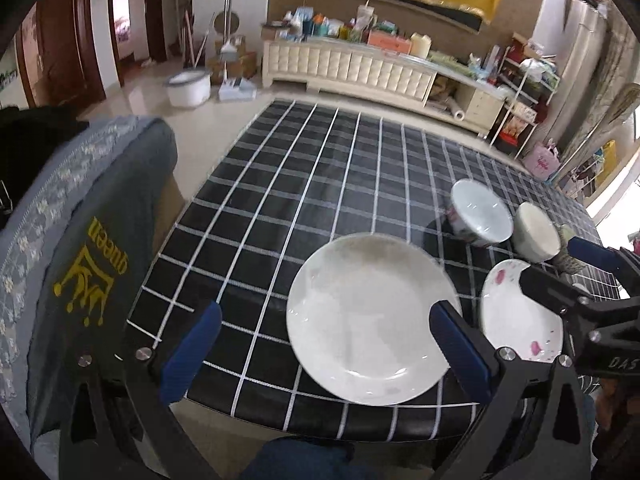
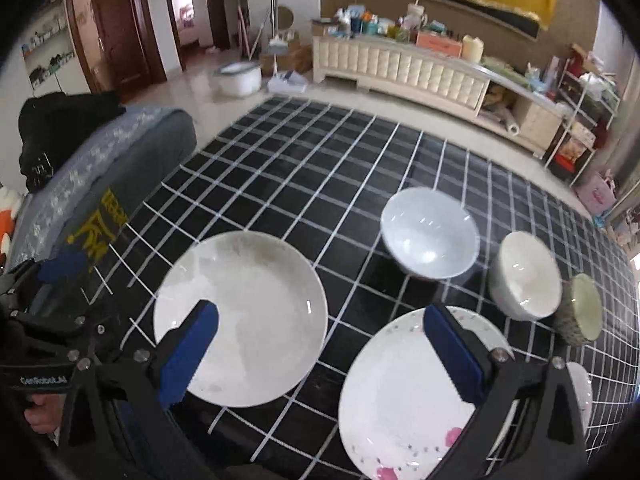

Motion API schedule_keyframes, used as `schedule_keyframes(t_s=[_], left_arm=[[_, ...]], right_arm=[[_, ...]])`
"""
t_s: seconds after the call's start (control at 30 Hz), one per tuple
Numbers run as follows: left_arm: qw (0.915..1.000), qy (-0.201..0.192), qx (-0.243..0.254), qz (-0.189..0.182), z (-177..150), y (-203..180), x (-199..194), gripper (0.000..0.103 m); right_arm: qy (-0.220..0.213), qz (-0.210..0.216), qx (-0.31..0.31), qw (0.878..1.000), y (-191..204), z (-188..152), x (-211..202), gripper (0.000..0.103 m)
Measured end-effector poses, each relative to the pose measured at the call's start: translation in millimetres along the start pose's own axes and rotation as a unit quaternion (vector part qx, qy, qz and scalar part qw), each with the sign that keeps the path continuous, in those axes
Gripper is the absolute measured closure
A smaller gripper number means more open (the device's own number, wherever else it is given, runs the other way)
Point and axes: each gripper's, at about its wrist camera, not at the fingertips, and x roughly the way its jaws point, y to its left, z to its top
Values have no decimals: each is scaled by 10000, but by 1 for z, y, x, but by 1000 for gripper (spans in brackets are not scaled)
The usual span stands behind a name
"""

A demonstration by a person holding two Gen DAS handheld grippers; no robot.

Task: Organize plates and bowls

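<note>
A plain white plate (image 1: 370,318) (image 2: 244,316) lies near the front edge of the black checked table (image 1: 304,184) (image 2: 320,168). A white plate with pink flowers (image 1: 516,316) (image 2: 404,400) lies to its right. Behind stand a pale blue-white bowl (image 1: 482,212) (image 2: 430,234), a cream bowl (image 1: 536,232) (image 2: 524,274) and a small patterned bowl (image 2: 582,310). My left gripper (image 1: 326,354) is open above the front edge, beside the white plate. My right gripper (image 2: 320,354) is open above both plates and also shows in the left wrist view (image 1: 552,264).
A grey cloth-covered chair (image 1: 88,240) (image 2: 100,184) stands at the table's left. A cream cabinet (image 1: 348,68) with clutter lies beyond the table. A white bucket (image 1: 188,88) sits on the floor. A small white dish (image 2: 582,392) shows at the far right.
</note>
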Motion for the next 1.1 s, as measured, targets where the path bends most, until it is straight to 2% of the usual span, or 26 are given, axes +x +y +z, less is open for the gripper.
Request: schedule_keyframes(t_s=[0.13,0.17,0.3,0.37,0.43,0.5,0.63,0.7,0.77,0.83,0.97,1.07,1.1], left_arm=[[9996,266,-23,1,-2,7,25,0],[9995,323,-33,4,-2,8,31,1],[9979,646,-87,-24,-1,15,58,15],[9971,753,-91,23,0,17,72,15],[9966,822,-105,5,-1,18,78,20],[9958,914,-105,-30,-3,20,86,27],[9935,1131,-69,-52,-11,20,97,39],[9920,1264,-51,-40,-16,21,102,50],[9909,1345,-75,-78,-20,22,105,52],[9898,1414,-98,-168,-24,23,107,56],[9892,1451,-50,-188,-27,22,110,65],[9886,1485,-52,-238,-27,21,111,66],[9885,1486,-38,-274,-28,21,110,72]], right_arm=[[276,134,-34,9995,3,3,25,1],[341,171,-33,9993,3,4,31,5],[574,138,-76,9982,4,5,56,22],[663,179,-126,9976,6,4,64,25],[772,181,-191,9967,7,2,73,28],[872,172,-213,9958,8,-1,79,34],[998,184,-184,9947,7,-8,86,36],[1066,219,-176,9939,7,-12,89,42],[1116,188,-210,9934,8,-15,91,44],[1192,139,-214,9925,8,-17,95,52],[1186,-50,-102,9929,3,-20,97,73],[1181,91,71,9929,-5,-21,97,75],[1165,77,65,9931,-4,-21,96,75]])
